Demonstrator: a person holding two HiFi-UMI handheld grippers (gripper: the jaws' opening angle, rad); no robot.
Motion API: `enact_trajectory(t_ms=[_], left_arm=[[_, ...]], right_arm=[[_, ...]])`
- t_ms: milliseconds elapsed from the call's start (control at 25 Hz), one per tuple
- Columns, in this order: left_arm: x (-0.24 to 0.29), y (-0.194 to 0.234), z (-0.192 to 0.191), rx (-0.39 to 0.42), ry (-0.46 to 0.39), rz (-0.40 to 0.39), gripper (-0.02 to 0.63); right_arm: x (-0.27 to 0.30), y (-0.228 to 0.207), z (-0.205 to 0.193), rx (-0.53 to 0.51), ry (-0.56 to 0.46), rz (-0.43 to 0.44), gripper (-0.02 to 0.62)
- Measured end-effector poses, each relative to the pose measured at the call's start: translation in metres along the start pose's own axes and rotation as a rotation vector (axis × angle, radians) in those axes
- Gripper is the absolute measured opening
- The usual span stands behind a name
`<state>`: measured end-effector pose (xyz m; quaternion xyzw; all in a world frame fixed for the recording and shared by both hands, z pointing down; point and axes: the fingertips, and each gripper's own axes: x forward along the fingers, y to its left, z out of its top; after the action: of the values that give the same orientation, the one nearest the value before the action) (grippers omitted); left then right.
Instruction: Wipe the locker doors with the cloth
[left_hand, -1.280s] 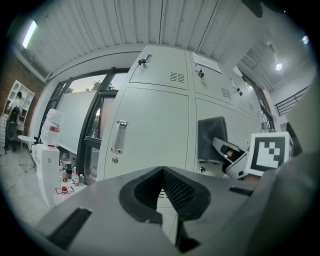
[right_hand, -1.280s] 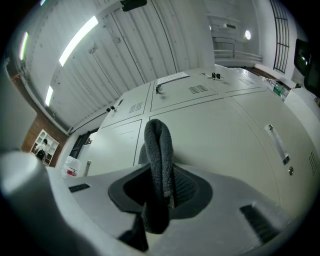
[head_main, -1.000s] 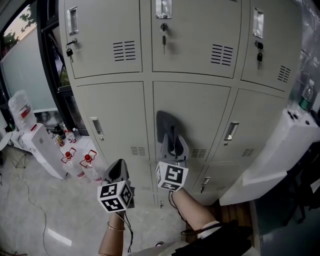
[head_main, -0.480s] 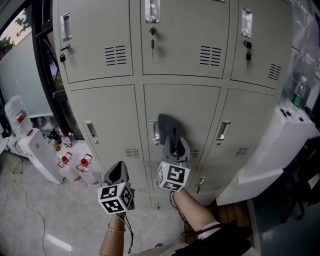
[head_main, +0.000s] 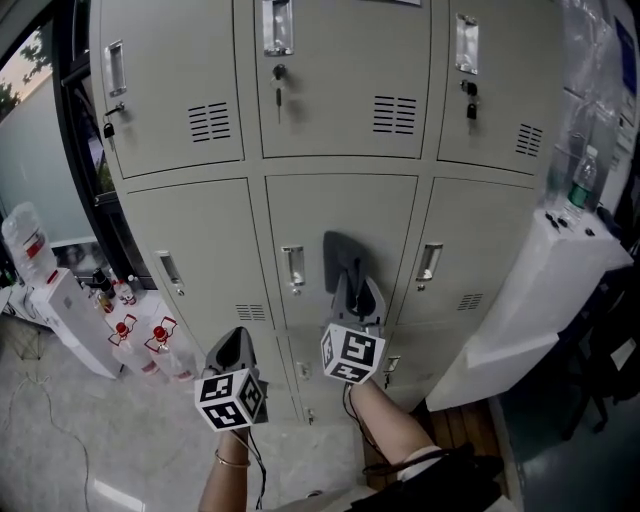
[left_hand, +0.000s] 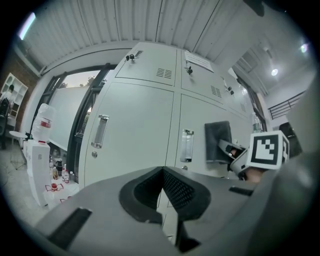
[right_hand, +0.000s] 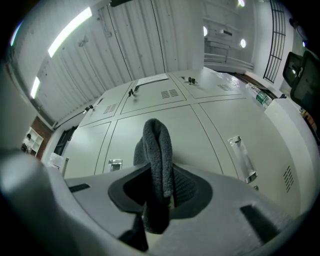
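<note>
The dark grey cloth (head_main: 341, 260) lies flat against the centre door (head_main: 375, 215) of the middle locker row, just right of that door's handle (head_main: 292, 267). My right gripper (head_main: 352, 285) is shut on the cloth's lower end and holds it to the door. In the right gripper view the cloth (right_hand: 156, 145) stands folded between the jaws of that gripper (right_hand: 160, 192). Lower and to the left, my left gripper (head_main: 232, 346) is shut with nothing in it, away from the lockers. The left gripper view has its closed jaws (left_hand: 161, 171) in front, with the cloth (left_hand: 218, 140) and right gripper (left_hand: 233, 150) off to the right.
Keys hang in the upper door locks (head_main: 279, 75). Several water bottles (head_main: 140, 338) and a white dispenser (head_main: 62, 300) stand on the floor at left. A white slanted unit (head_main: 530, 310) juts out at right, with a bottle (head_main: 581, 180) on top.
My right gripper has slid the cloth rightward across the centre door, uncovering the handle. The head view has shifted so the lockers sit further left. The left gripper has hardly moved.
</note>
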<state>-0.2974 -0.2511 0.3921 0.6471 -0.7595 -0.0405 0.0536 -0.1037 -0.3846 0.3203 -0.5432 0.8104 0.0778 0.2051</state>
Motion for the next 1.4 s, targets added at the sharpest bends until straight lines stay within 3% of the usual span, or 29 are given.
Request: enact_trajectory(t_ms=[840, 1400], left_arm=[[0.027, -0.072, -0.012, -0.001, 0.023, -0.111, 0.003], [0.038, -0.09, -0.015, 0.005, 0.029, -0.128, 0.003]], right_arm=[[-0.015, -0.122, 0.01, -0.016, 0.022, -0.152, 0.077], [-0.019, -0.195, 0.02, -0.01, -0.001, -0.277, 0.078]])
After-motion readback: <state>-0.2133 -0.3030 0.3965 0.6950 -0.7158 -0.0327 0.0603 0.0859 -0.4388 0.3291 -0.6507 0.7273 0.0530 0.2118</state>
